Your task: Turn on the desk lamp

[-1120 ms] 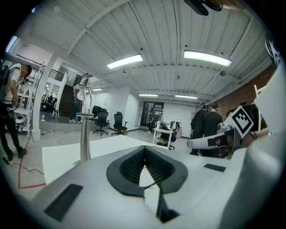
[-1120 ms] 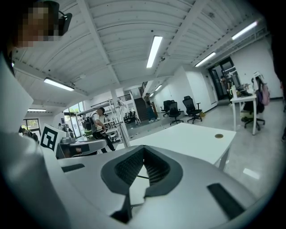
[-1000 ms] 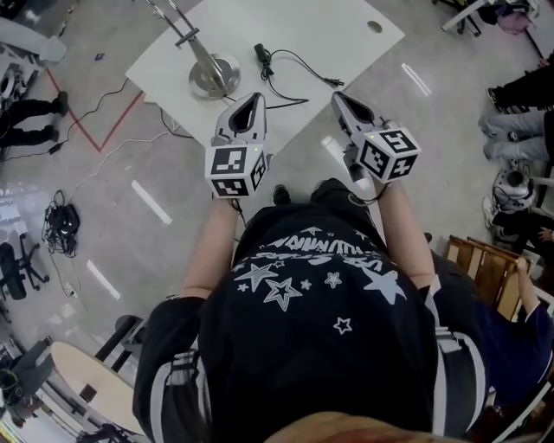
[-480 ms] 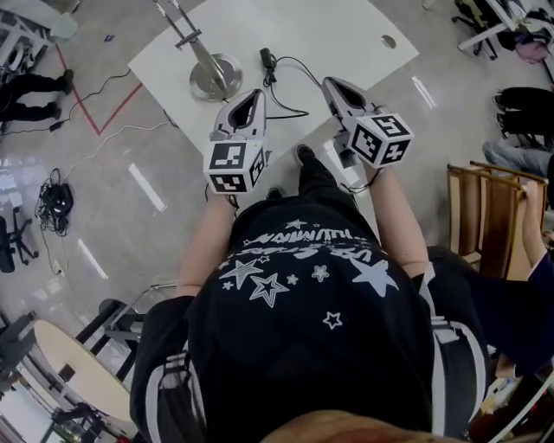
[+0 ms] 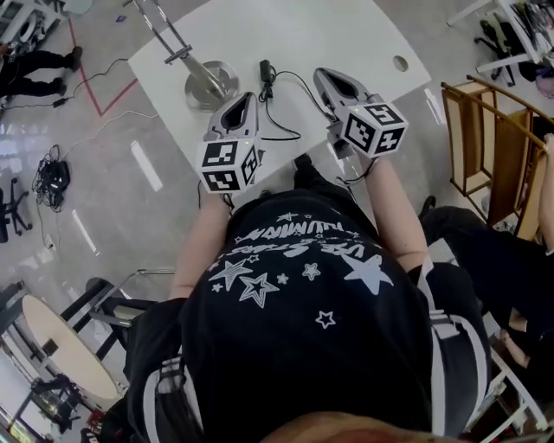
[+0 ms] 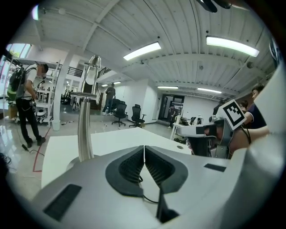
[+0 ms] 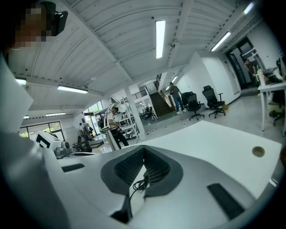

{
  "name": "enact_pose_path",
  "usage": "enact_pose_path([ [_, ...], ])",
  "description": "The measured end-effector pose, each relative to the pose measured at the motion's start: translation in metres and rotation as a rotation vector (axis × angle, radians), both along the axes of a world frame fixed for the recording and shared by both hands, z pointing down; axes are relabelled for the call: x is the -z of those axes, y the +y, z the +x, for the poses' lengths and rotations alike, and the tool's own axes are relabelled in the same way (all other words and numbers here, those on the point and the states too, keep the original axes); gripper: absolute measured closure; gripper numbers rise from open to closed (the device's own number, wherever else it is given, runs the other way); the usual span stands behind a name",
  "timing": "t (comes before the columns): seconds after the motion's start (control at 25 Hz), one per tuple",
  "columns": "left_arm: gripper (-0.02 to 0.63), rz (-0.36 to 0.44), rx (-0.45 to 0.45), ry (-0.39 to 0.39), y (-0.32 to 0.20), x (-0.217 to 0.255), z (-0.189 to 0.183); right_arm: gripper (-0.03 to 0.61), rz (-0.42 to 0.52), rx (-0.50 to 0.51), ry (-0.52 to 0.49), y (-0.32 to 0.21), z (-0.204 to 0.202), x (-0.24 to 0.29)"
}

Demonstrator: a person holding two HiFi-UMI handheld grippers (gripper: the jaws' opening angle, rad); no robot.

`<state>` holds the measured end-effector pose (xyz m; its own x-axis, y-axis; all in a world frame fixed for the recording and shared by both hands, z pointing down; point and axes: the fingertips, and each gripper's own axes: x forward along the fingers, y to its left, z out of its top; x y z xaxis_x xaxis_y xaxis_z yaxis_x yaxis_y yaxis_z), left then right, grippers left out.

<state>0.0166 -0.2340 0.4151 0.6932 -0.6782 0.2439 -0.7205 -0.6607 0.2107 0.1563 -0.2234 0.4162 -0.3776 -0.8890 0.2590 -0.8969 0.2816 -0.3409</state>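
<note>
The desk lamp stands on the white table point(image 5: 346, 26), with a round metal base point(image 5: 210, 82) and a chrome pole point(image 5: 164, 33) leaning up and left. Its black cable point(image 5: 299, 67) carries an inline switch point(image 5: 266, 67) just right of the base. My left gripper point(image 5: 248, 95) is shut and empty, its tip near the base, over the table's near edge. The pole point(image 6: 84, 129) rises left of its closed jaws point(image 6: 144, 147). My right gripper point(image 5: 320, 73) is also shut and empty, right of the switch. The coiled cable point(image 7: 139, 183) shows below its closed jaws point(image 7: 144, 150).
A cable hole point(image 5: 399, 63) sits at the table's right corner. Wooden chairs point(image 5: 485, 130) stand to the right. Floor cables point(image 5: 48, 177) and red tape point(image 5: 104, 95) lie left of the table. A person point(image 5: 35, 65) stands far left, and a round table point(image 5: 61, 346) is at lower left.
The person has stepped toward the table. Both grippers now reach over its near edge, closer to the lamp base and the switch. Both sets of jaws stay shut.
</note>
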Motion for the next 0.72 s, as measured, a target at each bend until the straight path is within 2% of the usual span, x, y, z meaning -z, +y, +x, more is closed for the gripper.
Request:
enact_pose_path([
  [0.24, 0.604, -0.128, -0.003, -0.049, -0.01, -0.036, 0.022, 0.575, -0.023, 0.093, -0.007, -0.027, 0.003, -0.014],
  [0.52, 0.601, -0.154, 0.069, -0.121, -0.03, -0.059, 0.035, 0.575, -0.052, 0.2, -0.014, -0.056, 0.004, -0.029],
  [0.72, 0.478, -0.179, 0.073, -0.16, -0.042, -0.077, 0.049, 0.575, -0.074, 0.248, -0.029, -0.078, 0.008, -0.037],
])
